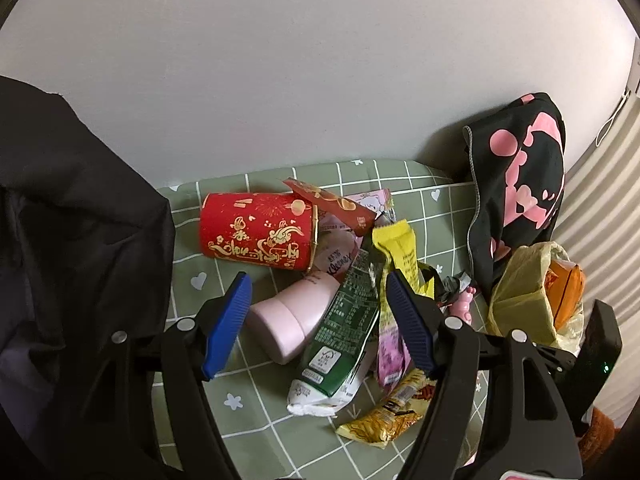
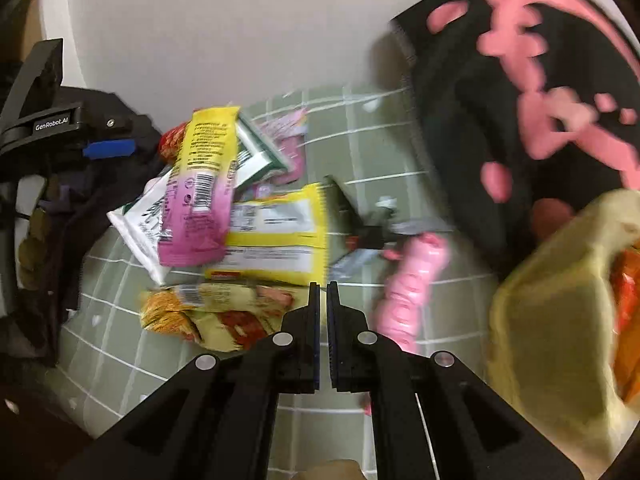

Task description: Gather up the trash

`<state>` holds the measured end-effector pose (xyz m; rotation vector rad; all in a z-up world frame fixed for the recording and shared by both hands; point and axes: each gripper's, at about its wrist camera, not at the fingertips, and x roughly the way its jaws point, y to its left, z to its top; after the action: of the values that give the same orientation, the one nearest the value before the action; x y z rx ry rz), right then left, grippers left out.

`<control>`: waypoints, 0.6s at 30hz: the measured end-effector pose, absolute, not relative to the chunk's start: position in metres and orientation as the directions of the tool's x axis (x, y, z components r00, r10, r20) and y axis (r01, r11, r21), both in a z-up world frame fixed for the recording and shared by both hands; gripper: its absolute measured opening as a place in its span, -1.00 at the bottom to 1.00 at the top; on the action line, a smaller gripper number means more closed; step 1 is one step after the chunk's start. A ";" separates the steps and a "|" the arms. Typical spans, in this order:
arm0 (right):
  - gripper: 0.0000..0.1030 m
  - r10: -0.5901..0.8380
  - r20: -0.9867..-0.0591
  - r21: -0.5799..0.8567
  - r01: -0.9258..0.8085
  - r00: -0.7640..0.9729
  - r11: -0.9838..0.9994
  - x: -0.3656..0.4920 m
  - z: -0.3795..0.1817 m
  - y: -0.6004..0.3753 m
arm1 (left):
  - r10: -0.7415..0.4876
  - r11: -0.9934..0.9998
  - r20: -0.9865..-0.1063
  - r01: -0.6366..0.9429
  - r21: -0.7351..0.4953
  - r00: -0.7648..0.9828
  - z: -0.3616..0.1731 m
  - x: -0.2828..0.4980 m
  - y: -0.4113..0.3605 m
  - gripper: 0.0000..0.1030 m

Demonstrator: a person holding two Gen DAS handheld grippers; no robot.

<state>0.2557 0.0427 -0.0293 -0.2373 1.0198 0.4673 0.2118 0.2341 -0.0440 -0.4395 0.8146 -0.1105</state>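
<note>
Step in hand: I judge this a pick from the litter pile on the green checked tablecloth (image 1: 280,432); my yellow trash bag (image 1: 524,300) sits at the pile's right edge, already holding an orange wrapper.
Red paper cup (image 1: 258,232): largest piece, on its side at the far end of the pile, long axis across the left wrist view, mouth to the right.
Green carton (image 1: 340,332): flattened, long axis running away from me, crushed white end nearest.
Pink bottle (image 1: 292,320): lying down, touching the carton's left side, cap end toward me and left.
Left gripper (image 1: 320,320): jaws wide, straddling bottle and carton, pads clear of both.
Right gripper (image 2: 323,292): jaws nearly together, nothing between them, above the noodle wrapper (image 2: 208,312).
Next move: I should lower, centre on one item, then close.
</note>
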 end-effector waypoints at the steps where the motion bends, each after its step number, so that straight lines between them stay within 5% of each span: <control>1: -0.89 0.276 -0.882 0.059 -0.490 0.383 0.870 0.267 -0.036 0.052 | -0.266 0.904 -0.678 -0.067 -0.422 0.685 -0.044 0.214 0.233 0.28; 8: -0.89 0.325 -0.917 0.194 -0.456 0.230 0.869 0.288 -0.074 0.064 | -0.269 0.905 -0.663 -0.053 -0.423 0.699 -0.038 0.212 0.238 0.28; 18: -0.88 0.286 -0.939 0.157 -0.502 0.192 0.851 0.316 -0.086 0.097 | -0.244 0.901 -0.672 -0.092 -0.423 0.700 -0.041 0.226 0.251 0.28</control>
<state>0.3156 0.0966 -0.0859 -0.2012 1.2625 0.5581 0.2259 0.2514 -0.0412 -0.4522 0.7985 -0.0877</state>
